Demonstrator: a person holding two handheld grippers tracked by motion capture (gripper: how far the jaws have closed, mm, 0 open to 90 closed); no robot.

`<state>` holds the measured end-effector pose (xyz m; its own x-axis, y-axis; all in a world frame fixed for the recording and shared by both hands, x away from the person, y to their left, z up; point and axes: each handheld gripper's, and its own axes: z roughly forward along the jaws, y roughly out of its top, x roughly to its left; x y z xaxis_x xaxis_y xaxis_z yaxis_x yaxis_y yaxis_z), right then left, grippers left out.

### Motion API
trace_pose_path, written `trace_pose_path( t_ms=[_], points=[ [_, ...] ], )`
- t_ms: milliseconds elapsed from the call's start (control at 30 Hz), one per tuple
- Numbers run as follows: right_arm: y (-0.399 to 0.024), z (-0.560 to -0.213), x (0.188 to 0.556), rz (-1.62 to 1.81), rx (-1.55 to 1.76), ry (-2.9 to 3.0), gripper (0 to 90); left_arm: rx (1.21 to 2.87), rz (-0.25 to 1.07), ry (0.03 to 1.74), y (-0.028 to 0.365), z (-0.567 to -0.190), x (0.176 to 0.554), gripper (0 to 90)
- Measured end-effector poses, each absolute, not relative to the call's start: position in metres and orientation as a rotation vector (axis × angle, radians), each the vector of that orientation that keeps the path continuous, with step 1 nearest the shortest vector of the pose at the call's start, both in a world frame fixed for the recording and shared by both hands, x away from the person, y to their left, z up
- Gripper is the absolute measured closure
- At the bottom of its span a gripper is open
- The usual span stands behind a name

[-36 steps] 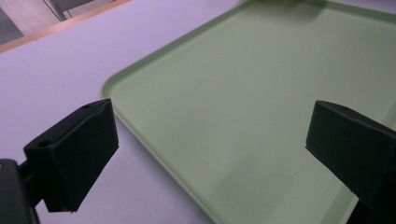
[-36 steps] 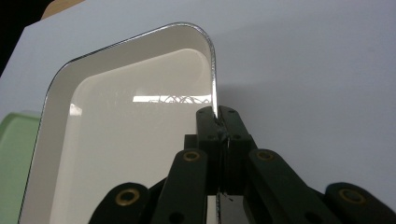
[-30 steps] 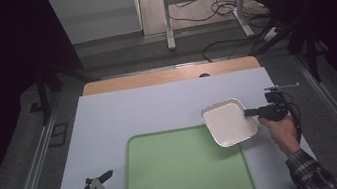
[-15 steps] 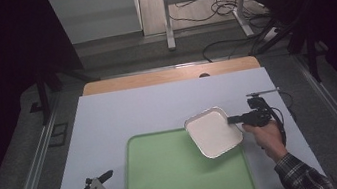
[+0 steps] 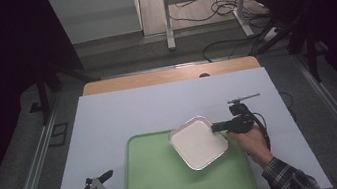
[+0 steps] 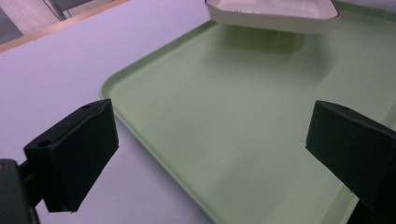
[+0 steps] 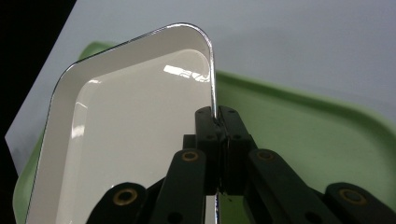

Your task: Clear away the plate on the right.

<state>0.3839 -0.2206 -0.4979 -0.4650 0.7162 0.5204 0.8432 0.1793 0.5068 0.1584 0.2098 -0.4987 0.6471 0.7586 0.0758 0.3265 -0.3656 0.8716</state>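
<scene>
Over green tray (image 5: 170, 185) — white dish's (image 5: 198, 142) rim pinched by right gripper (image 5: 216, 128).

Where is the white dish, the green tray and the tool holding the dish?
white dish (image 5: 197, 143), high view, its flat inside.
green tray (image 5: 160, 186), high view, bare floor.
right tool (image 7: 218, 122), right gripper view, where its tips pinch the rim.

Green tray (image 5: 170, 185) bare at left, white dish (image 5: 198, 142) over its right

lab: framed rig table (image 5: 109, 118), floor cables (image 5: 220, 49)
</scene>
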Motion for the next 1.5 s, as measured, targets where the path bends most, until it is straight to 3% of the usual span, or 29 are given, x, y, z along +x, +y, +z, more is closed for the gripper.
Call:
trace_pose_path(
  t_ms=[767, 900, 1133, 1233, 1367, 1500],
  points=[
    [-0.191, -0.515, 0.378, -1.026, -1.516, -2.415, 86.8, 1.960, 0.601, 0.846, 0.210, -0.499, 0.158, 2.2],
    [-0.194, -0.510, 0.377, -1.039, -1.490, -2.458, 70.3, 1.959, 0.602, 0.845, 0.210, -0.499, 0.158, 2.2],
    [-0.204, -0.500, 0.368, -1.081, -1.424, -2.539, 53.7, 1.961, 0.603, 0.841, 0.209, -0.499, 0.158, 2.2],
    [-0.205, -0.497, 0.363, -1.089, -1.387, -2.573, 50.7, 1.962, 0.602, 0.841, 0.209, -0.499, 0.159, 2.2],
    [-0.205, -0.494, 0.357, -1.096, -1.351, -2.611, 51.6, 1.959, 0.600, 0.841, 0.210, -0.499, 0.159, 2.2],
    [-0.203, -0.485, 0.343, -1.131, -1.279, -2.653, 61.3, 1.947, 0.593, 0.846, 0.211, -0.499, 0.159, 2.2]
  ],
)
